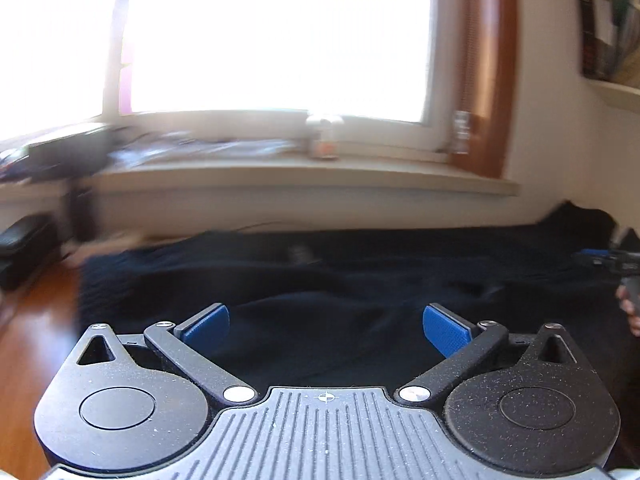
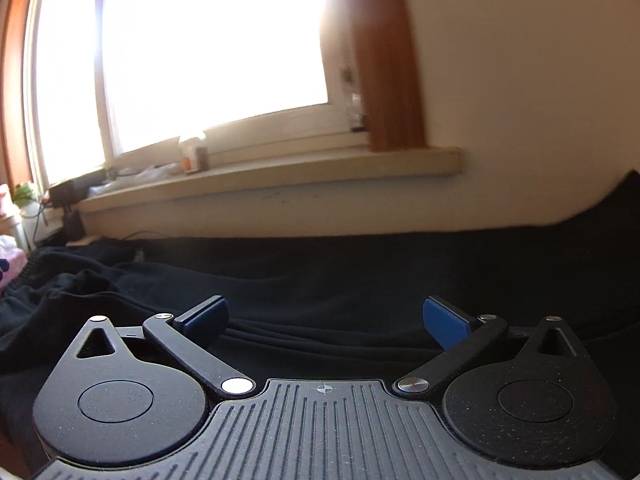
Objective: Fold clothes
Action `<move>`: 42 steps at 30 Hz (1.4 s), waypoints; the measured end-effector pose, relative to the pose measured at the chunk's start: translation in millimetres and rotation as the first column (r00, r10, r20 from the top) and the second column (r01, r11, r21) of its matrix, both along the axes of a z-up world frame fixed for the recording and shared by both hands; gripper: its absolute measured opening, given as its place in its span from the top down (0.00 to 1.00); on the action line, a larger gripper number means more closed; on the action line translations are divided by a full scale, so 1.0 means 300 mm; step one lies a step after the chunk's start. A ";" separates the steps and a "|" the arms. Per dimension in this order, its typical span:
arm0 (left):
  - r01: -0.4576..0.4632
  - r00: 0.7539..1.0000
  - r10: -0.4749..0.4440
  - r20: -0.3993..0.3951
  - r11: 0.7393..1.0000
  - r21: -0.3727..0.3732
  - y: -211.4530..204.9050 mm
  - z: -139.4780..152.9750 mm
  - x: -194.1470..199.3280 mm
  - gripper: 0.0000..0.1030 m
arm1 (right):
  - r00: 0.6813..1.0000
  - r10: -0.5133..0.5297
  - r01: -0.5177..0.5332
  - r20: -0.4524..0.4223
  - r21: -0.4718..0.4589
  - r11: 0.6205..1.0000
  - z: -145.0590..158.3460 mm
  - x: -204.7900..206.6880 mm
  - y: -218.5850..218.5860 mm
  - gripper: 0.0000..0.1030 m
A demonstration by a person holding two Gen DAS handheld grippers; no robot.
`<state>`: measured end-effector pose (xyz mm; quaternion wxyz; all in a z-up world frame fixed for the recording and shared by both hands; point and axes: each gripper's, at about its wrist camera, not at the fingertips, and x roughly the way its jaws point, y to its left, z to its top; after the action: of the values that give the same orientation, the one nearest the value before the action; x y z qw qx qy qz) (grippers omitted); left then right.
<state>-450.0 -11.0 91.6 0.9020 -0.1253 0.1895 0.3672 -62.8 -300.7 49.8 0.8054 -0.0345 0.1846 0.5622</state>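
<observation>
**Dark garment spread below the window, both hand-held grippers released**

The dark garment (image 1: 320, 280) lies spread across a flat surface under the windowsill (image 1: 304, 176) – we cannot tell whether that surface is a bench or a bed, since the cloth covers nearly all of it. In the left wrist view its left edge ends beside a strip of bare wooden floor (image 1: 28, 340), which gives open room on that side; its far edge runs close along the wall below the sill. In the right wrist view the cloth (image 2: 360, 280) fills the whole width, rumpled into folds at the left and rising into a hump at the far right against the wall.

We see the left hand-held gripper (image 1: 326, 326) with its blue pads (image 1: 446, 330) spread wide, nothing between them, the cloth lying just below. The right hand-held gripper (image 2: 324, 320) is likewise splayed wide and empty, low over a run of soft folds; whether either one touches the fabric we cannot tell. At the right edge of the left wrist view, the other gripper's blue tip (image 1: 596, 254) and part of a hand (image 1: 630, 308) show, cut off by the frame.

The window (image 1: 272, 36) is blown out to white. Objects on the sill are blurred in the left view – a small bottle (image 1: 324, 136) is about all we can make out. The garment's kind stays unclear in the dark folds.
</observation>
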 end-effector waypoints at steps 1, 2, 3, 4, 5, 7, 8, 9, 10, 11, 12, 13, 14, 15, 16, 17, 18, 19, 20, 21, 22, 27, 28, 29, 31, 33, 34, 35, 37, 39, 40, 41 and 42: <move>-0.028 1.000 0.028 0.009 1.000 -0.010 0.005 -0.008 -0.047 0.00 | 1.000 0.025 -0.025 0.001 -0.004 1.000 0.006 -0.034 0.019 0.00; -0.052 0.998 0.053 0.022 0.998 -0.022 0.012 -0.015 -0.089 0.00 | 0.998 0.057 -0.057 0.000 -0.012 0.998 0.009 -0.070 0.042 0.00; -0.074 0.997 0.075 0.035 0.997 -0.035 0.016 -0.023 -0.129 0.00 | 0.995 0.095 -0.095 0.000 -0.025 0.995 0.011 -0.107 0.070 0.00; -0.092 0.994 0.095 0.048 0.995 -0.049 0.018 -0.033 -0.166 0.00 | 0.991 0.135 -0.135 0.000 -0.039 0.990 0.012 -0.146 0.100 0.00; -0.111 0.992 0.114 0.057 0.992 -0.057 0.023 -0.038 -0.181 0.00 | 0.985 0.173 -0.173 0.004 -0.051 0.984 0.013 -0.185 0.131 0.00; -0.151 0.986 0.155 0.067 0.987 -0.061 0.023 -0.043 -0.222 0.00 | 0.970 0.244 -0.242 0.016 -0.068 0.968 0.019 -0.261 0.194 0.00; -0.166 0.983 0.170 0.065 0.984 -0.061 0.021 -0.046 -0.245 0.00 | 0.961 0.274 -0.272 0.024 -0.075 0.959 0.024 -0.299 0.226 0.00; -0.178 0.981 0.181 0.062 0.982 -0.060 0.020 -0.050 -0.265 0.00 | 0.952 0.305 -0.301 0.031 -0.082 0.950 0.029 -0.336 0.258 0.00; -0.189 0.979 0.193 0.059 0.980 -0.061 0.019 -0.054 -0.282 0.00 | 0.941 0.336 -0.332 0.033 -0.085 0.939 0.036 -0.369 0.288 0.00; -0.200 0.977 0.203 0.056 0.978 -0.063 0.018 -0.058 -0.296 0.00 | 0.929 0.368 -0.365 0.031 -0.085 0.927 0.045 -0.400 0.317 0.00; -0.208 0.976 0.212 0.051 0.976 -0.065 0.016 -0.062 -0.314 0.00 | 0.916 0.400 -0.397 0.028 -0.085 0.914 0.054 -0.431 0.346 0.00; -0.215 0.975 0.218 0.044 0.974 -0.067 0.013 -0.065 -0.334 0.00 | 0.905 0.425 -0.421 0.029 -0.089 0.903 0.064 -0.462 0.375 0.00; -0.220 0.974 0.223 0.043 0.973 -0.072 0.012 -0.070 -0.352 0.00 | 0.894 0.446 -0.441 0.035 -0.096 0.892 0.074 -0.492 0.405 0.00; -0.222 0.973 0.226 0.047 0.972 -0.079 0.011 -0.075 -0.367 0.00 | 0.881 0.470 -0.464 0.046 -0.104 0.880 0.084 -0.520 0.434 0.00; -0.225 0.972 0.230 0.052 0.971 -0.086 0.010 -0.080 -0.383 0.00 | 0.868 0.493 -0.484 0.066 -0.113 0.868 0.095 -0.550 0.460 0.00; -0.227 0.971 0.233 0.056 0.969 -0.093 0.010 -0.085 -0.399 0.00 | 0.853 0.514 -0.503 0.090 -0.123 0.856 0.106 -0.581 0.484 0.00; -0.230 0.970 0.237 0.060 0.968 -0.101 0.009 -0.090 -0.415 0.00 | 0.839 0.533 -0.519 0.111 -0.134 0.844 0.112 -0.611 0.507 0.01; -0.232 0.969 0.240 0.064 0.967 -0.108 0.008 -0.095 -0.431 0.00 | 0.825 0.550 -0.533 0.129 -0.146 0.833 0.116 -0.639 0.529 0.02; -0.235 0.967 0.244 0.068 0.965 -0.115 0.008 -0.100 -0.447 0.00 | 0.811 0.567 -0.546 0.147 -0.159 0.822 0.119 -0.666 0.551 0.05; -0.236 0.967 0.246 0.072 0.964 -0.122 0.009 -0.104 -0.459 0.00 | 0.795 0.583 -0.559 0.164 -0.172 0.811 0.123 -0.694 0.573 0.09; -0.236 0.966 0.247 0.077 0.963 -0.130 0.013 -0.106 -0.469 0.00 | 0.780 0.602 -0.574 0.171 -0.187 0.797 0.122 -0.722 0.595 0.20; -0.186 0.971 0.200 0.132 0.976 -0.113 0.067 -0.072 -0.495 0.00 | 0.702 0.694 -0.644 0.159 -0.276 0.714 0.093 -0.862 0.701 0.64; -0.165 0.974 0.180 0.140 0.980 -0.114 0.092 -0.063 -0.498 0.05 | 0.689 0.707 -0.651 0.158 -0.293 0.700 0.080 -0.887 0.714 0.66; -0.151 0.976 0.167 0.138 0.981 -0.121 0.122 -0.058 -0.499 0.09 | 0.677 0.719 -0.658 0.158 -0.309 0.687 0.067 -0.914 0.724 0.69; -0.136 0.982 0.151 0.116 0.982 -0.130 0.180 -0.054 -0.493 0.39 | 0.657 0.738 -0.667 0.153 -0.339 0.664 0.042 -0.958 0.736 0.69; -0.122 0.988 0.132 0.081 0.985 -0.122 0.222 -0.051 -0.470 0.49 | 0.642 0.753 -0.676 0.142 -0.358 0.644 0.026 -0.988 0.741 0.69; -0.094 0.991 0.103 0.080 0.989 -0.117 0.237 -0.048 -0.458 0.56 | 0.639 0.756 -0.676 0.142 -0.365 0.640 0.019 -0.998 0.743 0.69; -0.060 0.994 0.070 0.085 0.991 -0.118 0.252 -0.045 -0.446 0.57 | 0.637 0.757 -0.676 0.146 -0.366 0.640 0.014 -1.006 0.741 0.69; -0.016 0.997 0.024 0.069 0.993 -0.120 0.280 -0.046 -0.418 0.57 | 0.631 0.760 -0.679 0.156 -0.364 0.638 0.010 -1.019 0.732 0.69; 0.005 1.000 -0.004 0.010 0.994 -0.109 0.309 -0.055 -0.378 0.59 | 0.621 0.766 -0.682 0.167 -0.366 0.633 0.010 -1.040 0.726 0.69; 0.010 0.999 -0.013 -0.031 0.995 -0.102 0.324 -0.063 -0.357 0.63 | 0.614 0.770 -0.685 0.175 -0.367 0.629 0.012 -1.053 0.720 0.69; 0.012 0.998 -0.018 -0.061 0.995 -0.098 0.338 -0.070 -0.340 0.63 | 0.607 0.775 -0.690 0.178 -0.366 0.625 0.016 -1.064 0.714 0.68; 0.015 0.996 -0.022 -0.084 0.995 -0.094 0.352 -0.075 -0.326 0.63 | 0.601 0.779 -0.696 0.179 -0.364 0.620 0.020 -1.078 0.710 0.68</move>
<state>-547.7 94.5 69.2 0.8897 -0.1497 0.2455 0.3546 -386.3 -87.7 55.9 0.5041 -0.3026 0.0915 0.8037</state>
